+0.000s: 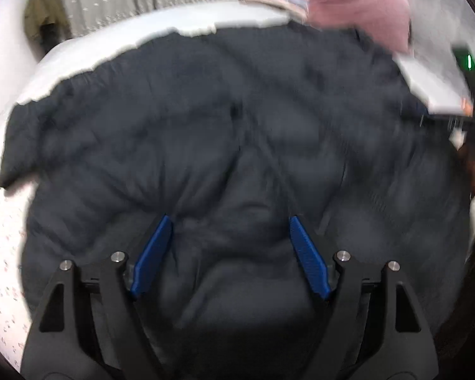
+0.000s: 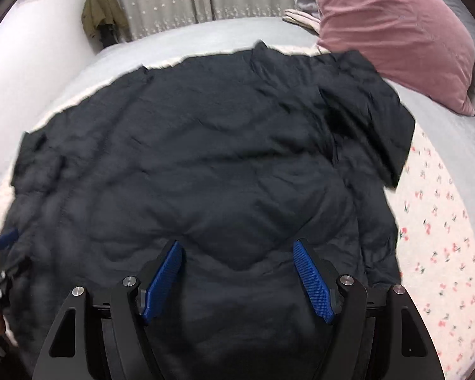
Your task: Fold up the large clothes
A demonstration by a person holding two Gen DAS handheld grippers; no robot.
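Both hand-held grippers hang over the dark garment [image 2: 205, 164] with their blue pads spread wide and nothing pinched between them: the left hand-held gripper [image 1: 231, 253] above the puffy, creased middle, the right hand-held gripper [image 2: 237, 278] above the near hem. The garment lies spread on the bed [image 2: 180, 41], over a floral sheet [image 2: 443, 237], one short sleeve [image 2: 380, 120] folded toward a pink pillow [image 2: 395, 38]. By my reading, a fold has been laid or a new grab is being lined up (blur makes it hard to say which). Next, each needs an edge or sleeve to close on, low enough to catch fabric.
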